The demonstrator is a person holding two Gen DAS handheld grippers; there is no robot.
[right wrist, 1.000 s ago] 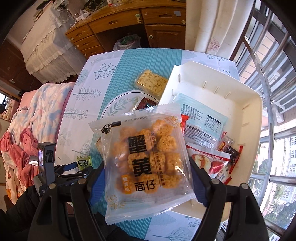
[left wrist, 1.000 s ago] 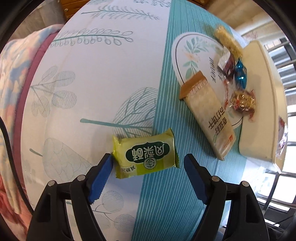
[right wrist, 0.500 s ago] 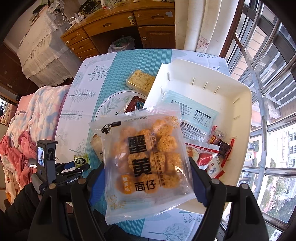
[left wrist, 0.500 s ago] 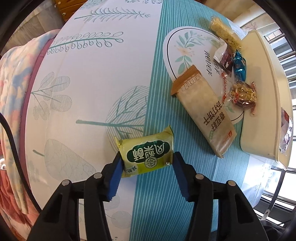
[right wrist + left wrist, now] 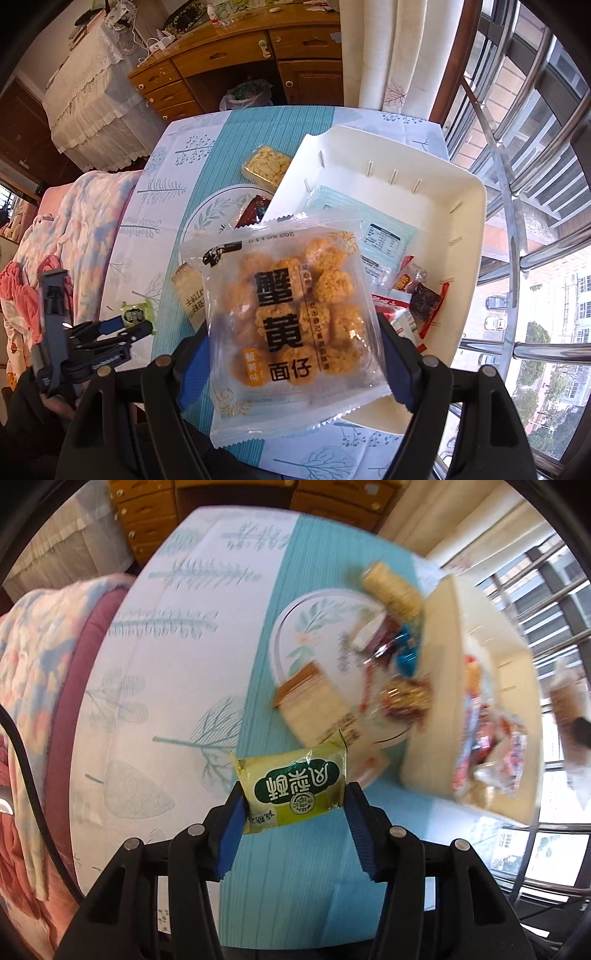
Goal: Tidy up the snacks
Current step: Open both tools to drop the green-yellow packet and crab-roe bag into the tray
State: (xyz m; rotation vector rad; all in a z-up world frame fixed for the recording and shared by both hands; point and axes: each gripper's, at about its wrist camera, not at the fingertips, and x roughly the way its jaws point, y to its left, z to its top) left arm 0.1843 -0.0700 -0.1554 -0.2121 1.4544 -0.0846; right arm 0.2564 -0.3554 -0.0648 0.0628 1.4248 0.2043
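Green packet [image 5: 295,788] sits clamped in left gripper [image 5: 293,834]; right gripper [image 5: 291,365] grips orange bag [image 5: 291,314] near bin [image 5: 469,221].

left gripper [image 5: 293,805] closed on green packet [image 5: 293,788] | lifted — apparently off tablecloth [image 5: 177,686]

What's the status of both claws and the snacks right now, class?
Left claw clamped on green snack packet, clear of tablecloth. Right claw gripping orange crab-roe snack bag beside white bin. Nothing in the way.
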